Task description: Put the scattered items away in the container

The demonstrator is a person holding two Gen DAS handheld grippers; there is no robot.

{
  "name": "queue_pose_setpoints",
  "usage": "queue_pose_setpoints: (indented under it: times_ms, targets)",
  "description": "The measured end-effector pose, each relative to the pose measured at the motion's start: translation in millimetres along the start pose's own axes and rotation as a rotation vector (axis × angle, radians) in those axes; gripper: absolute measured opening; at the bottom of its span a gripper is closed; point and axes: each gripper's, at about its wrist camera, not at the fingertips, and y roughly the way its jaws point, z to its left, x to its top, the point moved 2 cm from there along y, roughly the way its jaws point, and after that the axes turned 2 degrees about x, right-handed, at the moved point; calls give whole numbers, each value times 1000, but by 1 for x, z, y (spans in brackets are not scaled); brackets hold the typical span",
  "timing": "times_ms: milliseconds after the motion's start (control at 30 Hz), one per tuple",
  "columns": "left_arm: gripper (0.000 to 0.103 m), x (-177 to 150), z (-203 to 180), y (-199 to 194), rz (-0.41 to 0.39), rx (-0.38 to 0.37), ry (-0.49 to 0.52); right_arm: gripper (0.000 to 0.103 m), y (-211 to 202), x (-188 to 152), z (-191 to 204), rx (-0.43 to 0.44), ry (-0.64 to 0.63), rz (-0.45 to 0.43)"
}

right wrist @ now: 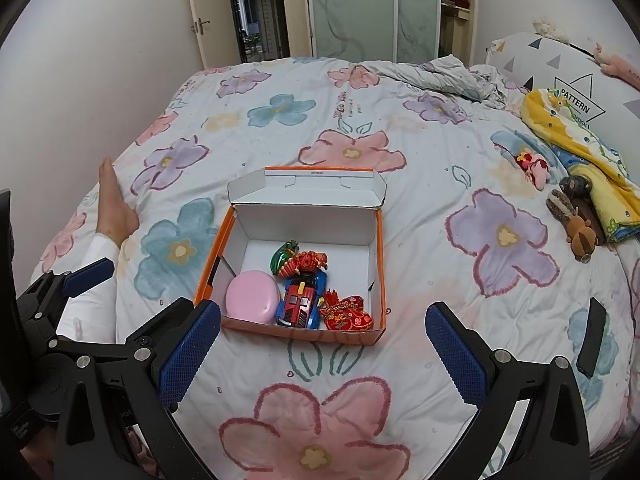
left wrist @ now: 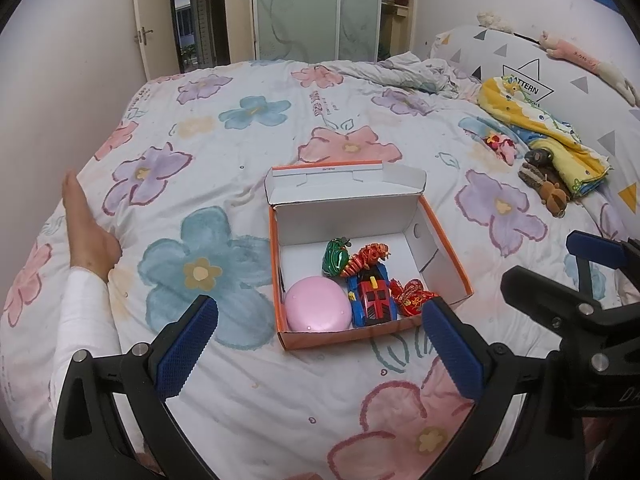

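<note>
An open orange cardboard box [left wrist: 436, 248] [right wrist: 376, 264] with a white inside sits on the flowered bed quilt. In it lie a pink round case [left wrist: 318, 308] [right wrist: 252, 296], a red-and-blue toy car [left wrist: 374, 300] [right wrist: 301, 304], a green toy frog [left wrist: 335, 258] [right wrist: 281, 258], a red-orange toy lobster [left wrist: 366, 258] [right wrist: 306, 262] and a red embroidered pouch [left wrist: 412, 298] [right wrist: 347, 314]. My left gripper [left wrist: 318, 344] is open and empty, just short of the box's near edge. My right gripper [right wrist: 324, 352] is open and empty, also just before the box.
A person's bare foot [left wrist: 86, 224] [right wrist: 114, 204] rests on the quilt at left. At right lie a yellow blanket [left wrist: 536, 124] [right wrist: 580, 144], a small pink-red toy [left wrist: 502, 146] [right wrist: 534, 166], brown plush toys [left wrist: 544, 184] [right wrist: 576, 216] and a black phone [right wrist: 592, 336].
</note>
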Motion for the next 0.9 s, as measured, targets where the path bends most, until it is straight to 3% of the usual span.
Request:
queue_pose_setpoints:
  times_ms: [900]
  targets:
    - [103, -1, 0, 2, 0, -10, -5, 103, 7, 1, 3, 1, -7, 6]
